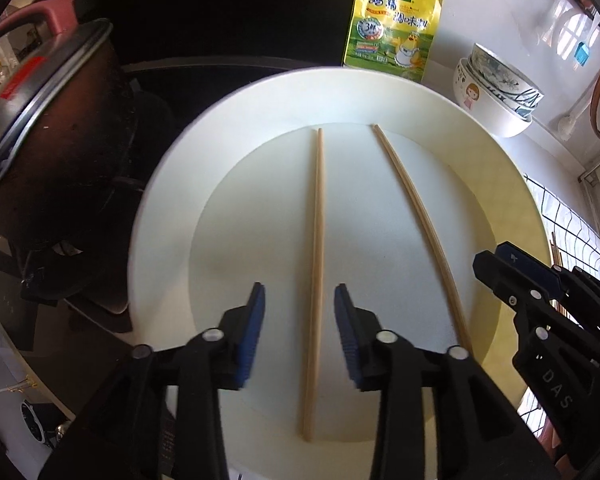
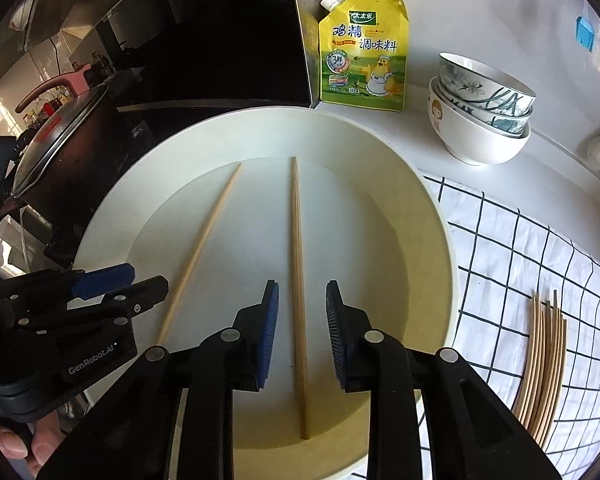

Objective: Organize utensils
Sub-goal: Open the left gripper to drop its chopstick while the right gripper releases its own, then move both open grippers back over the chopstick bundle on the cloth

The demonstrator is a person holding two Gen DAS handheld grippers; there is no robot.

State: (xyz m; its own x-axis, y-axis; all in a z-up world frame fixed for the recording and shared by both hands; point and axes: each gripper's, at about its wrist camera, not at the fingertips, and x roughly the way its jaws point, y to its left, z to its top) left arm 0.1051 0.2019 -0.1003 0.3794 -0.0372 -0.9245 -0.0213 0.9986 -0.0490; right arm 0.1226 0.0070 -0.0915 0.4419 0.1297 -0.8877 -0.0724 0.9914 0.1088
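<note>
Two bamboo chopsticks lie loose in the flat well of the large white plate point(image 2: 432, 216), and each of my grippers straddles one without touching it. The left gripper point(image 1: 300, 328) has its jaws spread around the left chopstick point(image 1: 318, 240); the right gripper point(image 2: 302, 324) has its jaws spread around the right chopstick point(image 2: 298, 240). Neither pinches anything yet.

My worry is the thinness of the sticks. I judge that they sit flat on glazed ceramic, so if I close the pads too high they meet over the stick and miss it. If I close off-centre, one pad may nudge the stick first and roll or skate it across the plate. Both grippers aim near the thick ends, far from the middle, so a lifted stick may droop at its tip and twist in the pads. The grippers also work just beside each other, and a careless swing could knock one into the other or into the neighbouring stick.

Both grippers point forward and down along the sticks, towards the far edge of the worktop, where a yellow seasoning pouch point(image 2: 362, 56) and stacked bowls point(image 2: 480, 112) stand. More chopsticks lie in a sorted bundle point(image 2: 544, 364) on the checked cloth point(image 2: 512, 248) at the right edge of the worktop, where I judge these two belong. A lidded pot point(image 2: 64, 152) stands near the plate's left side.
</note>
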